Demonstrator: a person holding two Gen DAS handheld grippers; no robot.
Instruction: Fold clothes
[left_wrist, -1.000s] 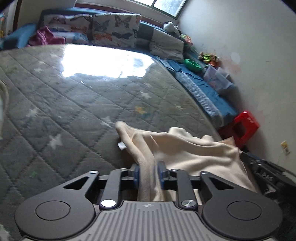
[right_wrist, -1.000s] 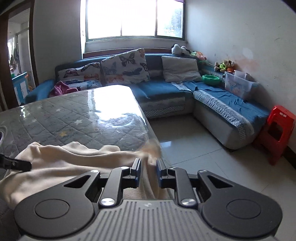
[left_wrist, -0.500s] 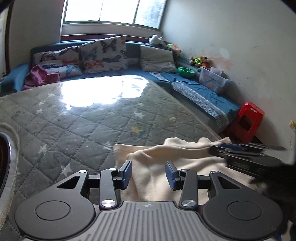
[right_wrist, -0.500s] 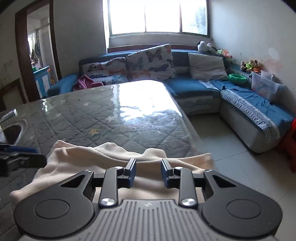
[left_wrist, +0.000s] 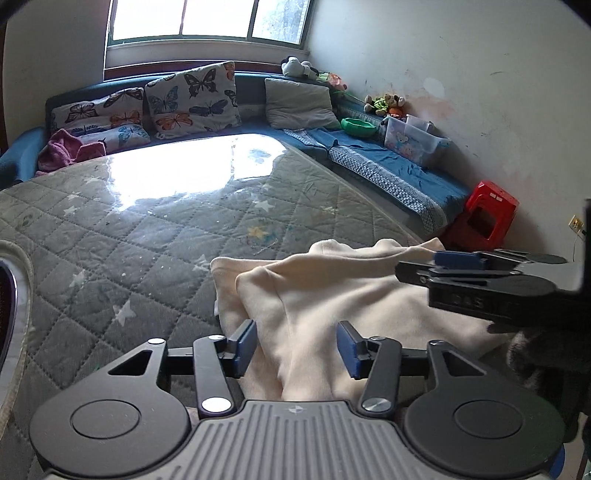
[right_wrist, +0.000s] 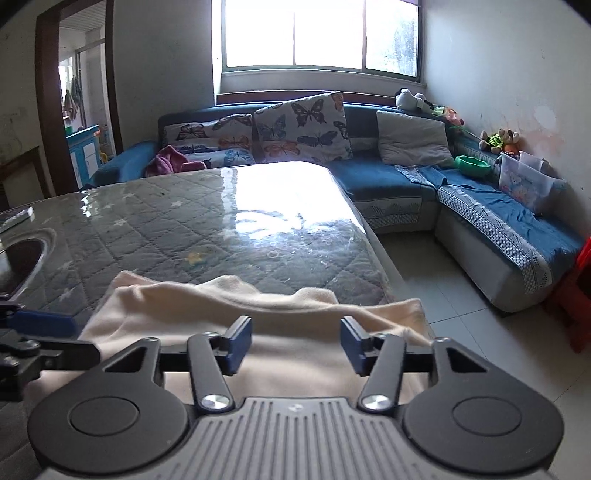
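A cream fleece garment (left_wrist: 332, 295) lies folded and rumpled on the near right part of the grey quilted table (left_wrist: 147, 221). It also shows in the right wrist view (right_wrist: 236, 314), reaching the table's right edge. My left gripper (left_wrist: 297, 345) is open and empty, raised just above the garment's near left part. My right gripper (right_wrist: 295, 343) is open and empty above the garment's near edge. The right gripper also shows side-on in the left wrist view (left_wrist: 443, 264), hovering over the cloth's right side. The left gripper's fingertip (right_wrist: 40, 325) shows at the left of the right wrist view.
A blue corner sofa (right_wrist: 406, 184) with butterfly cushions (right_wrist: 299, 129) wraps the far and right sides. A red plastic stool (left_wrist: 487, 218) stands by the right wall. A round metal-rimmed recess (right_wrist: 26, 254) sits at the table's left. Tiled floor (right_wrist: 443, 288) lies right of the table.
Both grippers were shut on the cream garment a second ago. They have let go, opened wide and lifted back. The garment now rests on the table.
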